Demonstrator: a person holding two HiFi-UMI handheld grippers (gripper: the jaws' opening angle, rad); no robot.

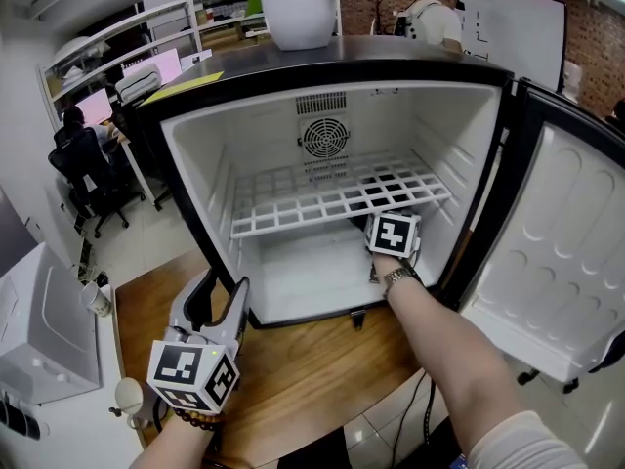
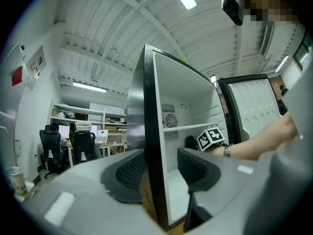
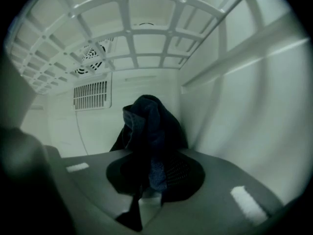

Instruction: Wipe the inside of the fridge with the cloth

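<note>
Step in hand: the wipe looks under way in the lower compartment of the fridge (image 1: pixel 200 164), below the wire shelf (image 1: pixel 332 198), toward the right rear corner.
Right gripper: the right gripper (image 3: pixel 154 173) reaches in at centre right of the head view, its jaws together and clamped on the cloth (image 3: pixel 149 131).
Cloth: a dark blue bunch that stands up from the jaws in the middle of the right gripper view. It is near the back wall and the right wall (image 3: pixel 244 116); whether it touches either I cannot tell.
Left gripper: the left gripper (image 1: pixel 225 299), at lower left of the head view, has its jaws apart on either side of the fridge's left front edge. A gap shows at the inner pad, so I judge it is not pinching.
Next move: probably press the cloth flat to a wall or the floor and sweep it across. Bunched as it is, little of it would meet the surface.
In the way: the shelf sits close overhead, so there is little room to lift. The vent grille (image 3: pixel 92 95) and the fan (image 1: pixel 324 137) on the back wall could snag a loose fold.
Around: the door (image 1: pixel 566 252) hangs open at the right, clear of the arm. A white plant pot (image 1: pixel 303 13) stands on top, the wooden table (image 1: pixel 303 369) lies beneath, and desks and office chairs (image 1: pixel 83 169) fill the upper left.
</note>
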